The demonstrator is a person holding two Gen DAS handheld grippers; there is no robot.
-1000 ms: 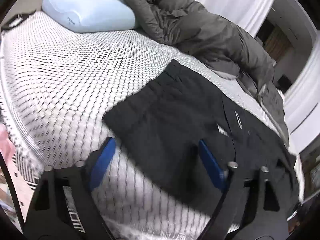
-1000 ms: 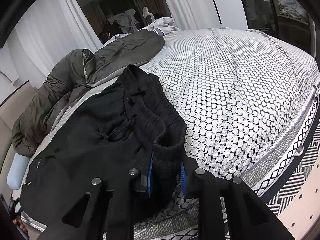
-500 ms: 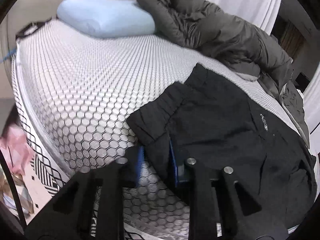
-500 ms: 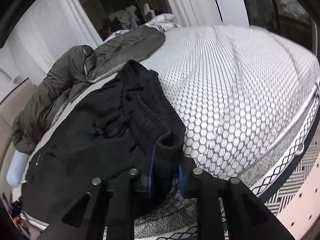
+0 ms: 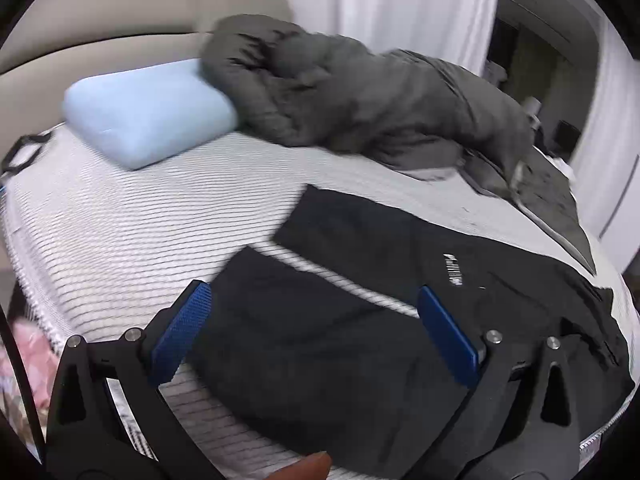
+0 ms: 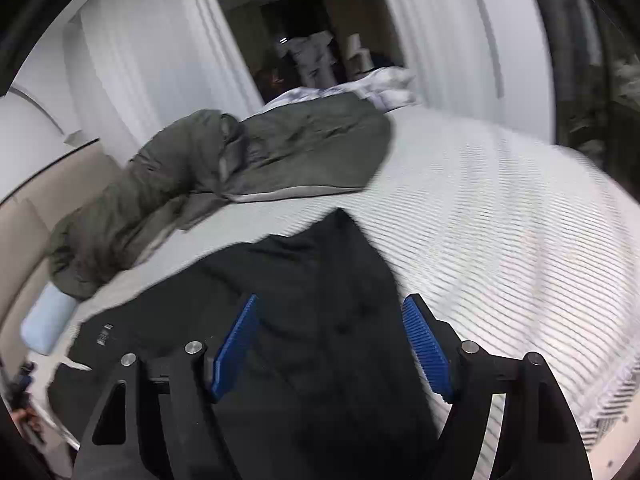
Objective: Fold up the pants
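i see the black pants [image 5: 360, 320] lying spread on the bed [image 5: 120, 240], just ahead of and below both grippers. from my left gripper [image 5: 316, 332] the two leg ends lie side by side with a strip of mattress showing between them, and a small white logo sits on the far leg, ahead and to the right of the gripper. from my right gripper [image 6: 332, 344] the waistband end runs away from me in a rumpled dark ridge, blurred by motion.

half a second ago each gripper was clenched on a fold of the fabric: the left on a leg hem, the right on the bunched waistband. now both have just been opening and stand released, blue pads [image 5: 184, 332] wide apart, with the cloth seen between them but lying flat on the bed below, not pinched. both views also look from higher up and the leg ends now lie flatter.

counting: one pair of pants, two grippers, one pale blue pillow [image 5: 148, 112] far ahead to the left of the left gripper, and one olive-grey puffer jacket [image 5: 360, 96] beyond the pants.
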